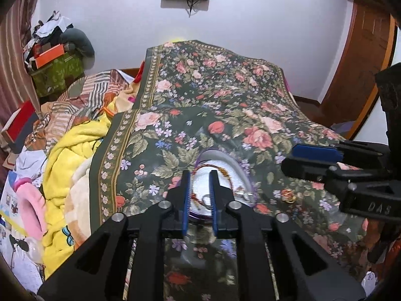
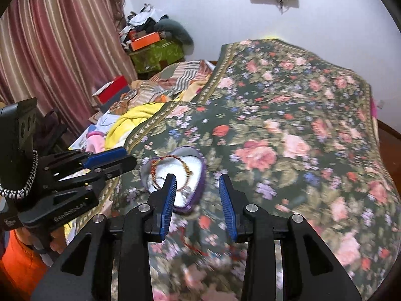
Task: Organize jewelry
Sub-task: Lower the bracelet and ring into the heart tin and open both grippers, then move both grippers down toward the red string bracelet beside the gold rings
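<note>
A purple heart-shaped jewelry box (image 1: 240,173) with a white lining lies open on the floral bedspread; it also shows in the right wrist view (image 2: 198,165). A red-and-gold thread bracelet (image 2: 184,166) and a silver ring lie in it. My left gripper (image 1: 199,175) hovers over the box, jaws a narrow gap apart, holding nothing I can see. My right gripper (image 2: 198,179) is open and empty, just right of the box. A small gold piece (image 1: 288,196) lies on the spread right of the box. A red thread (image 2: 195,247) lies blurred below the right gripper.
The floral bedspread (image 2: 288,130) covers the bed. Yellow and striped blankets (image 1: 67,155) are piled at its left. A red box (image 2: 112,87), an orange box (image 2: 145,40) and a curtain (image 2: 50,50) stand farther left.
</note>
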### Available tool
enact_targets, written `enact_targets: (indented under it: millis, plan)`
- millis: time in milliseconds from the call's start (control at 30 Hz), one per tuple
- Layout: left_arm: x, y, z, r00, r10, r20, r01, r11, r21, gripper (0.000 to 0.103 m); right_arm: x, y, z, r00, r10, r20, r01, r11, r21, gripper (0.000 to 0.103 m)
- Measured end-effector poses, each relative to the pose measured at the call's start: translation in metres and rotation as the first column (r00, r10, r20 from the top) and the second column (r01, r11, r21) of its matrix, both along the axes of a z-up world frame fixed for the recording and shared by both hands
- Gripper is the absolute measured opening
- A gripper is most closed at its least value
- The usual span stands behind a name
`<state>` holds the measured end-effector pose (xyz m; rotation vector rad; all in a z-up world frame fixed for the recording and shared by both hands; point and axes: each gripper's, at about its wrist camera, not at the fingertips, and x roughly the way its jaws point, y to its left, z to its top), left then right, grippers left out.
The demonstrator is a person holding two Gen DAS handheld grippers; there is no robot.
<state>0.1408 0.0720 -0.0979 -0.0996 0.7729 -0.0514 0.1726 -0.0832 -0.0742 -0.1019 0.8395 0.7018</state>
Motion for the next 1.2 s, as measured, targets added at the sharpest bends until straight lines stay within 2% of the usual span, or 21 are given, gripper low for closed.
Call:
enact_targets:
  millis: [33,167,333,600,1000,1067,1133,1200]
  plan:
    - [-0.003,-0.003,0.003,1.0,-0.004,0.006,0.004,1.0,0.002,0.022,-0.002,-0.004,0.002,1.0,-0.008,0.01,0.008,1.0,-0.008,0.032]
    - [-0.012,-0.02,0.01,0.999,-0.032,0.015,0.031,0.999,0.013,0.025,-0.014,-0.023,0.004,0.999,-0.032,0.029,0.033,0.999,-0.034,0.032]
    - [-0.021,-0.043,0.006,0.998,-0.07,-0.009,0.07,0.997,0.012,0.034,-0.023,-0.044,-0.001,0.998,-0.061,0.023,0.063,0.997,-0.051,0.032]
    - [-0.028,-0.076,-0.023,0.985,-0.137,-0.107,0.136,0.991,-0.022,0.037,-0.033,-0.073,-0.019,0.994,-0.107,-0.023,0.105,0.993,-0.058,0.032]
    - [-0.019,-0.113,-0.077,0.948,-0.205,-0.245,0.195,0.979,-0.063,0.037,-0.038,-0.089,-0.046,0.988,-0.123,-0.093,0.116,0.99,-0.075,0.032]
    - [-0.018,-0.115,-0.078,0.951,-0.206,-0.231,0.198,0.978,-0.058,0.035,-0.038,-0.087,-0.05,0.987,-0.119,-0.106,0.111,0.991,-0.08,0.032]
    - [-0.015,-0.115,-0.08,0.951,-0.208,-0.229,0.199,0.978,-0.061,0.02,-0.036,-0.084,-0.055,0.987,-0.114,-0.117,0.104,0.991,-0.085,0.032]
    - [-0.012,-0.114,-0.082,0.952,-0.202,-0.228,0.193,0.979,-0.062,0.01,-0.035,-0.081,-0.058,0.986,-0.106,-0.126,0.096,0.992,-0.086,0.032]
